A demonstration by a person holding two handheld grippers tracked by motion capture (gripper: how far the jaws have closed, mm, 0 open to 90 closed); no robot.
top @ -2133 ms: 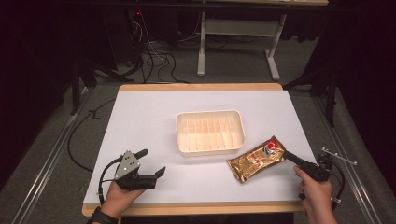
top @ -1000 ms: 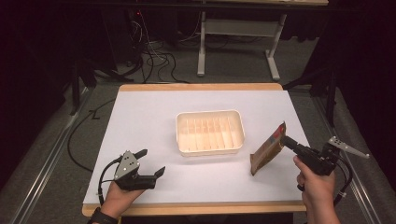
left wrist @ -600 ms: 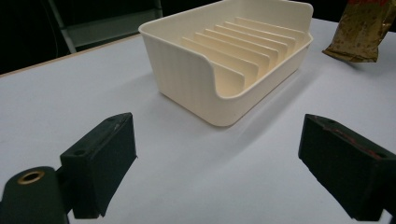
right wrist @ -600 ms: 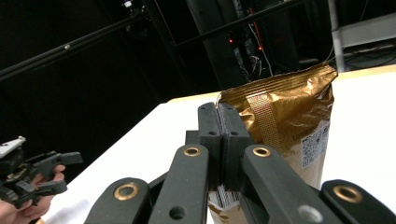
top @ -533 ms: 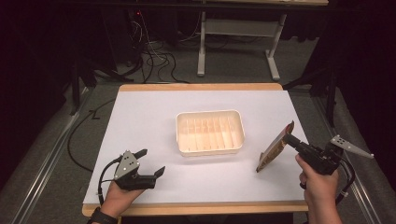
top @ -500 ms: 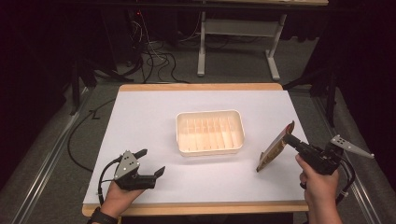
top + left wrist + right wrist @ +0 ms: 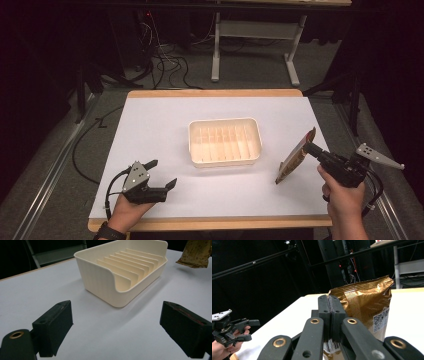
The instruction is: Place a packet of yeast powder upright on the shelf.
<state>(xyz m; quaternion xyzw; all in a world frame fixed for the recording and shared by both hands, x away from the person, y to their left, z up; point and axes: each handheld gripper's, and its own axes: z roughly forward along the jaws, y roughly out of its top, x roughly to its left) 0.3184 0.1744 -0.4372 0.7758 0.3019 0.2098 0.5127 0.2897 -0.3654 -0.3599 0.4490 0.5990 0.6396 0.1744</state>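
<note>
Tabletop [image 7: 150, 125] carries a cream tray [image 7: 225, 141] with slots in its middle. Right tongs [image 7: 309, 147] pinch tight on a gold packet [image 7: 296, 156], holding it upright beside the tray, likely for slotting in. Left tongs [image 7: 162, 175] rest wide open, empty.
</note>
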